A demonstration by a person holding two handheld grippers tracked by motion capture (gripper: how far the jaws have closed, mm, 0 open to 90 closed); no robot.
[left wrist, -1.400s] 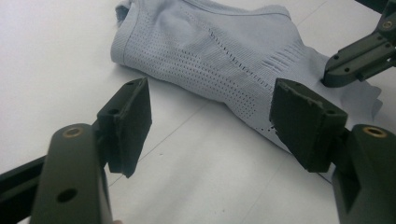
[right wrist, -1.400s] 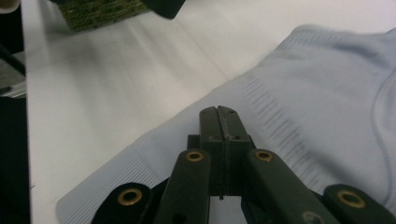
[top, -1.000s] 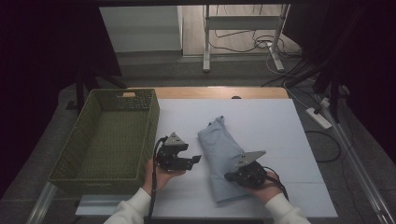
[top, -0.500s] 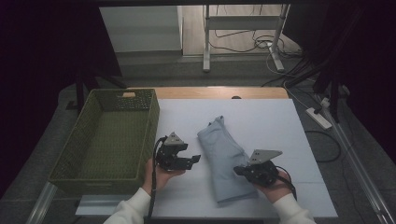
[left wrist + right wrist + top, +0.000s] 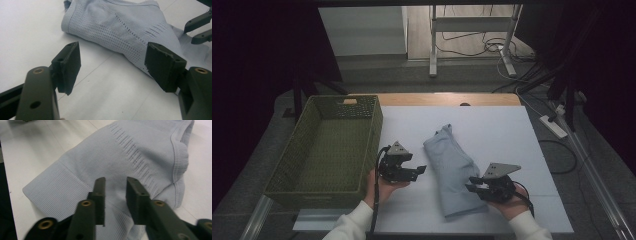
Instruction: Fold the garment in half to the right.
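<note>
- Folded pale blue garment (image 5: 453, 171) lies flat on the white table (image 5: 522, 150), right of the green basket (image 5: 327, 145).
- Long axis runs diagonally: narrow end points to the far side, slightly left; broad ribbed hem points to the near edge, slightly right.
- Right gripper (image 5: 473, 187) sits at the garment's near right edge. Its jaws have just been opening; a narrow gap stands between them, nothing clamped, cloth directly beyond the tips.
- Left gripper (image 5: 422, 169) rests just left of the garment, jaws wide apart, empty, clear of the cloth.
</note>
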